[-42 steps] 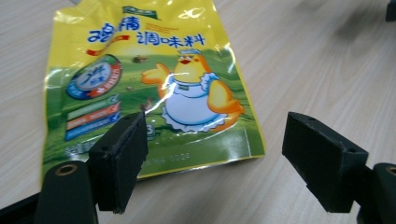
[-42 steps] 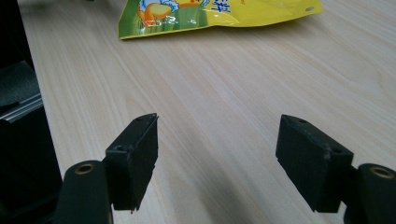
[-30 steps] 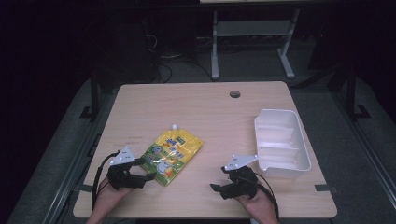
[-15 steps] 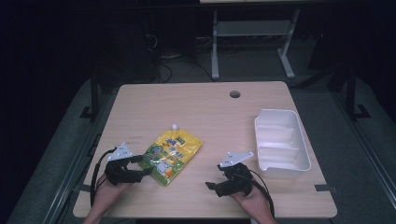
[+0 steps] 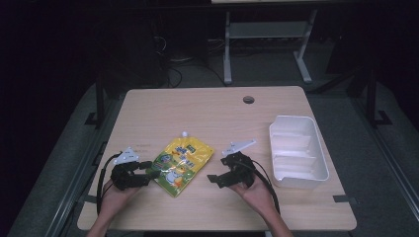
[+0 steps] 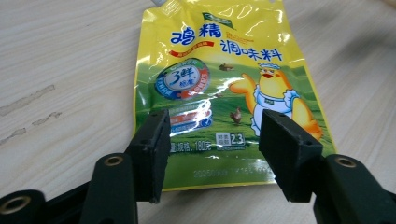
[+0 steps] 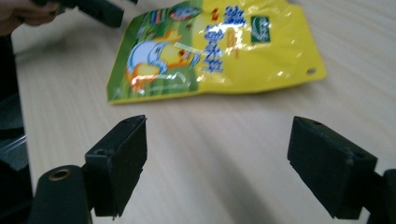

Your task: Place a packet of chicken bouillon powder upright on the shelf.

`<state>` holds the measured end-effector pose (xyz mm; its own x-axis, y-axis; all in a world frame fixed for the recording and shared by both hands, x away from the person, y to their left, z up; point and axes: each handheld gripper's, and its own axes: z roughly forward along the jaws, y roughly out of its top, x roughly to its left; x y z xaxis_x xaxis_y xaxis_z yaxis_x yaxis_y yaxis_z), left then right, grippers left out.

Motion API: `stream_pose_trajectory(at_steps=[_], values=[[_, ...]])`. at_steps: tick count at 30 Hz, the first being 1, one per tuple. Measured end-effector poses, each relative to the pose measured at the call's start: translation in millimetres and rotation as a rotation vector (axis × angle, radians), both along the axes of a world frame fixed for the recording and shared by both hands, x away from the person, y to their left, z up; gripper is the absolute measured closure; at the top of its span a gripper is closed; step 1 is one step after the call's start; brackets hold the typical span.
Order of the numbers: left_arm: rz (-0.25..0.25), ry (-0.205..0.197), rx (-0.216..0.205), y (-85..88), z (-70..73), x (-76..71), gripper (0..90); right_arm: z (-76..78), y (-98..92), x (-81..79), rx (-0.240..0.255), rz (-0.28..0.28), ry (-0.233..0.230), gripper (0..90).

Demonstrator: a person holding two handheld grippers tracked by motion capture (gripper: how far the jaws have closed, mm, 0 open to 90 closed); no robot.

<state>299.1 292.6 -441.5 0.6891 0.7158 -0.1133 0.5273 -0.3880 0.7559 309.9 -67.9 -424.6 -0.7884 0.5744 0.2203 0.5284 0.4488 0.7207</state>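
Overhead view; two close pouch [image 6: 219, 84] views

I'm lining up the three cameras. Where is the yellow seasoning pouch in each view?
High view: the pouch lies flat at the table's centre-left, between the left gripper and the right gripper.
Left gripper view: pouch fills the centre, its bottom edge between the open jaws.
Right gripper view: pouch across the top, beyond the open jaws.
Shared landmark: the cartoon chick printed on the pouch.

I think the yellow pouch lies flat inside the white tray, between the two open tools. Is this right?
Not quite: the yellow pouch lies flat on the table, not inside the white tray, as the high view shows. It is between the open left tool and right tool.
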Motion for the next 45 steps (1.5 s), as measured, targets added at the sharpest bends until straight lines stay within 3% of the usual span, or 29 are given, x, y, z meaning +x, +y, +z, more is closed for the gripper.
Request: stream_pose_trajectory(at_steps=[12, 22, 37, 45], values=[[0.000, 0.016, 0.034, -1.1, -4.2, 4.6, 56.2, 15.5, 26.9, 51.5, -0.063, -0.031, 0.005, 20.2], [-0.013, 0.039, 0.077, -4.9, -8.4, 6.5, 60.7, 16.9, 38.2, 81.2, -0.082, -0.058, 0.054, 20.5], [-0.009, 0.035, 0.090, -5.6, -9.3, 6.7, 62.4, -0.5, 42.0, 102.1, -0.095, -0.093, 0.118, 22.0], [-0.007, 0.032, 0.092, -6.0, -9.7, 6.5, 62.6, -14.2, 42.3, 110.0, -0.099, -0.114, 0.183, 30.2]])
